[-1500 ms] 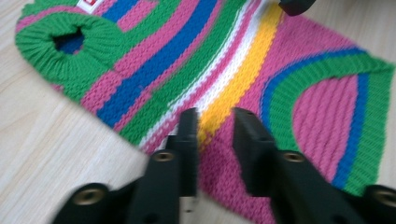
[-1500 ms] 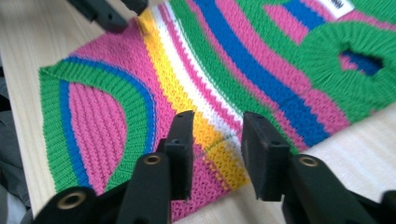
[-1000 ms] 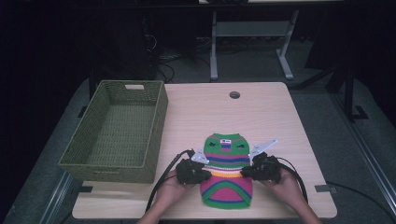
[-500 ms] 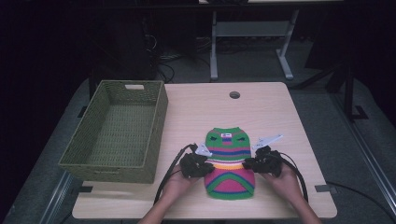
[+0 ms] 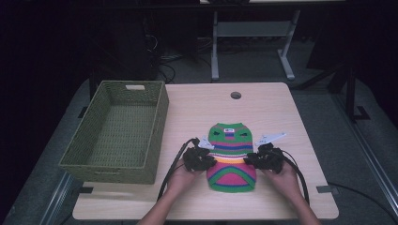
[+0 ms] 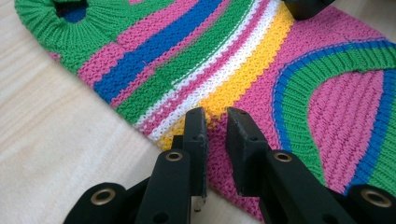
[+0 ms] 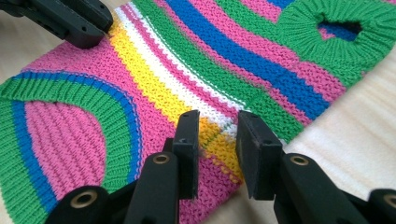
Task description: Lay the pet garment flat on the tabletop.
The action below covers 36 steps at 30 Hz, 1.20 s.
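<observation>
A small knitted sweater (image 5: 231, 140) in green, pink, blue, yellow and white stripes lies flat on the wooden table (image 5: 291, 117), neck end away from me. My left gripper (image 5: 211, 159) pinches its left edge at the yellow stripe, and in the left gripper view the jaws (image 6: 217, 119) stand close together on the knit (image 6: 243, 70). At the opposite edge my right gripper (image 5: 249, 159) holds the same stripe, its jaws (image 7: 217, 122) closed on bunched fabric (image 7: 187, 60). Each gripper view shows the other gripper far off, the right gripper (image 6: 303, 7) and the left gripper (image 7: 70, 21).
A green woven basket (image 5: 159, 108), with nothing in it, stands on the table's left side. A round cable hole (image 5: 235, 95) sits near the far edge. Bare tabletop lies beyond and to the right of the sweater. Dark floor and desk legs lie behind.
Both grippers have moved away from me, and the sweater has slid with them toward the far side of the table.
</observation>
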Tool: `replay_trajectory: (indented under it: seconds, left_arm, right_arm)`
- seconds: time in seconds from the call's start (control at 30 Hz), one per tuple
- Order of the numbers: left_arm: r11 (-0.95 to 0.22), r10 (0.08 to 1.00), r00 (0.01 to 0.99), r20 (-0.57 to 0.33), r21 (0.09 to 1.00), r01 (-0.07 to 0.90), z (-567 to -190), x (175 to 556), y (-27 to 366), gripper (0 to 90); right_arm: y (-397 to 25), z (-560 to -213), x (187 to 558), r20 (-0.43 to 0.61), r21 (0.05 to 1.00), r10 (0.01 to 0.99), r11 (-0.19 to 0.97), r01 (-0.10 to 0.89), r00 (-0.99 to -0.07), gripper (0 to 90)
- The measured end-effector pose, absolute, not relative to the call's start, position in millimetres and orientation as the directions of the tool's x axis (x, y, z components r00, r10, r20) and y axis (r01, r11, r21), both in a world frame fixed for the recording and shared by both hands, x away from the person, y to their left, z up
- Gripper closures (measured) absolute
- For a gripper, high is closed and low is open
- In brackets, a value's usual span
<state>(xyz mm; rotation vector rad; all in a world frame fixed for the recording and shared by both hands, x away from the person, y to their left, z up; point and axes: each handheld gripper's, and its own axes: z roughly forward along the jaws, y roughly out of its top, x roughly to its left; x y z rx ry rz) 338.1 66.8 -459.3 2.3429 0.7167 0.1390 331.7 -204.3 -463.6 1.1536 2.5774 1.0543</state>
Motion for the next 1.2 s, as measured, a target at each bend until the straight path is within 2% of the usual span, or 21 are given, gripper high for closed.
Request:
replay_trajectory:
  seconds: [0.47, 0.83, 1.2]
  left_arm:
    - [-0.591, 0.572, 0.817, -0.081, 0.65, 0.478, -461.2, 351.9, 61.3, 74.8]
    - [-0.586, 0.577, 0.812, -0.092, 0.646, 0.49, -460.7, 355.4, 60.1, 73.4]
    - [-0.589, 0.588, 0.805, -0.08, 0.64, 0.493, -456.9, 353.2, 62.5, 64.7]
  right_arm:
    - [-208.5, -467.4, 342.5, 0.144, 0.677, 0.726, 0.423, 0.602, -0.673, 64.9]
    - [-207.1, -465.7, 348.0, 0.145, 0.661, 0.725, 0.435, 0.611, -0.673, 61.2]
    - [-209.1, -464.4, 347.2, 0.176, 0.665, 0.725, 0.412, 0.623, -0.666, 51.8]
